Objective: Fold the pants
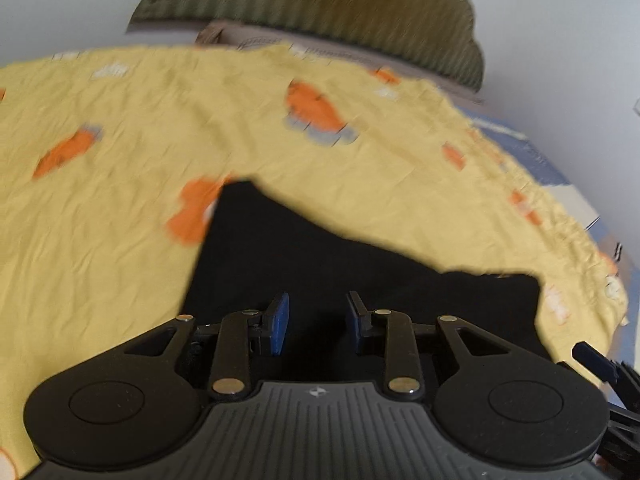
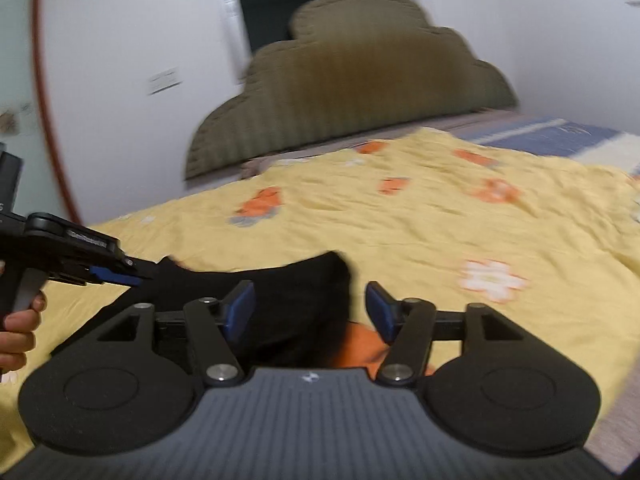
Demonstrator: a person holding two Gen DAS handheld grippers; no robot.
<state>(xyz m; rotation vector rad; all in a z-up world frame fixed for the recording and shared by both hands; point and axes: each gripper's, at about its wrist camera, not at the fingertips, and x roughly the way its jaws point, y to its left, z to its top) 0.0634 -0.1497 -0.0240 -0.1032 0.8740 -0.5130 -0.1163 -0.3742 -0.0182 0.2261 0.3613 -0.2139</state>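
Pants [image 1: 320,264] lie black on the yellow bedspread [image 1: 120,200], folds lost in blur. We see left hand-held gripper [image 1: 316,320] released over them, right hand-held gripper [image 2: 310,312] released too, nothing clamped; near edge hidden

A: What do the pants [image 1: 320,256] look like?
B: Black, limp, spread flat on the yellow bedspread [image 1: 120,184].
A: And their edges?
B: One corner points away, toward the headboard [image 1: 320,4].
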